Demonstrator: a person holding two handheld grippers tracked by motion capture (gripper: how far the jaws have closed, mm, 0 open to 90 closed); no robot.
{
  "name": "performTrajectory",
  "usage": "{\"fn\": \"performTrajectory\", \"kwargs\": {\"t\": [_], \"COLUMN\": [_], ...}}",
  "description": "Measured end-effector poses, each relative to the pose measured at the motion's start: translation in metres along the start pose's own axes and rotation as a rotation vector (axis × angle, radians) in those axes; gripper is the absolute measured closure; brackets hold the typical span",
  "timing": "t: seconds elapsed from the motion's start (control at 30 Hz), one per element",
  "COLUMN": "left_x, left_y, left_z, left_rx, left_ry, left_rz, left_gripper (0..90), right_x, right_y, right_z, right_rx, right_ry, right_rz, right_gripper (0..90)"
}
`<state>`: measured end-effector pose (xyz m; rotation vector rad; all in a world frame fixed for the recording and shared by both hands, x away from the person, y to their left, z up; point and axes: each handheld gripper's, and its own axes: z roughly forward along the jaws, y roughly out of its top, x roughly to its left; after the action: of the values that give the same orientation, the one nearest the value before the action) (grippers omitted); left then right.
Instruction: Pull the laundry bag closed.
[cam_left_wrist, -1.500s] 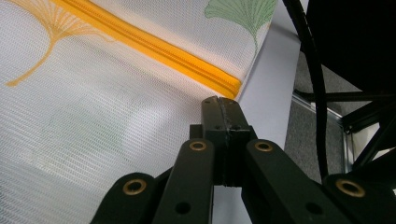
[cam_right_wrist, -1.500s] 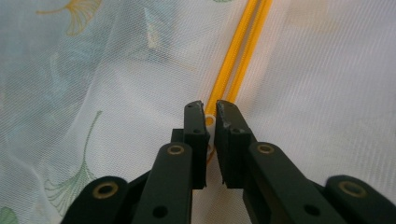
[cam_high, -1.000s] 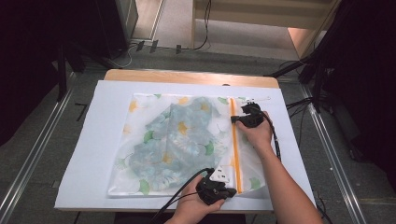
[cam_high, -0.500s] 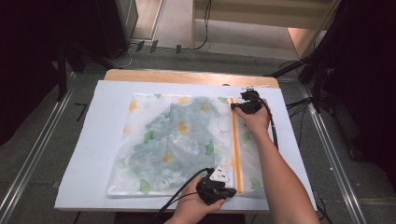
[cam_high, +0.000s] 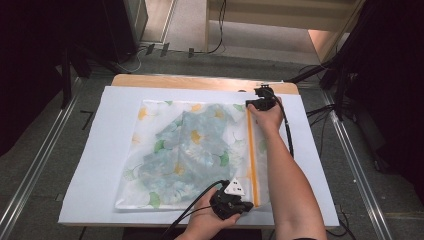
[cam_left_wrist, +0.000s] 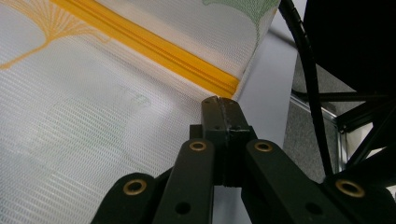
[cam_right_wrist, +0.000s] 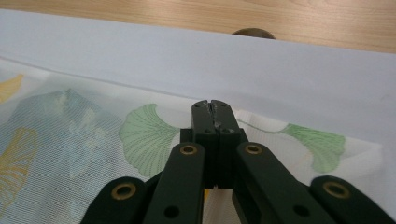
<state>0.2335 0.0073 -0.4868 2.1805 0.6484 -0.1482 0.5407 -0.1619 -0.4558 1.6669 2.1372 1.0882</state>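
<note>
Two claws, left (cam_high: 235, 202) and right (cam_high: 261, 103), pinch the limp, light mesh zipper bag (cam_high: 190, 150) at its orange zipper (cam_high: 251, 155) ends; grip there.

pouch (cam_high: 190, 150) on sheet (cam_high: 90, 165) | sheet on table (cam_high: 200, 82) | folded cloth (cam_high: 195, 145) in pouch

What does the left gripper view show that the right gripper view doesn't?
Left gripper view: the bag's orange zipper ending at a corner, and a black cable past the white sheet's edge. Right gripper view: green leaf prints and the wooden table beyond the white sheet. Both: closed black jaws over the white mesh bag.
</note>
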Motion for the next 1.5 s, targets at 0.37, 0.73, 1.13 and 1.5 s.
{"fn": "performTrajectory", "kwargs": {"t": [0.37,0.73,1.13,1.5], "left_x": [0.002,0.008,0.036,0.081], "left_y": [-0.001,-0.006,-0.018,-0.042], "left_z": [-0.006,-0.024,-0.068,-0.125], "left_rx": [-0.039,-0.158,-0.183,-0.228], "left_ry": [-0.004,0.05,0.236,0.345], "left_rz": [-0.001,-0.058,-0.052,-0.121], "left_gripper": [64.7,32.6,26.3,26.7], "right_x": [0.016,0.028,0.038,0.027], "right_y": [-0.04,-0.077,-0.12,-0.156], "right_z": [-0.032,-0.076,-0.104,-0.132], "right_rx": [-0.031,-0.101,-0.12,-0.137], "right_ry": [0.075,0.148,0.213,0.235], "right_rz": [-0.062,-0.099,-0.121,-0.125], "right_gripper": [48.1,34.1,27.9,27.0]}}
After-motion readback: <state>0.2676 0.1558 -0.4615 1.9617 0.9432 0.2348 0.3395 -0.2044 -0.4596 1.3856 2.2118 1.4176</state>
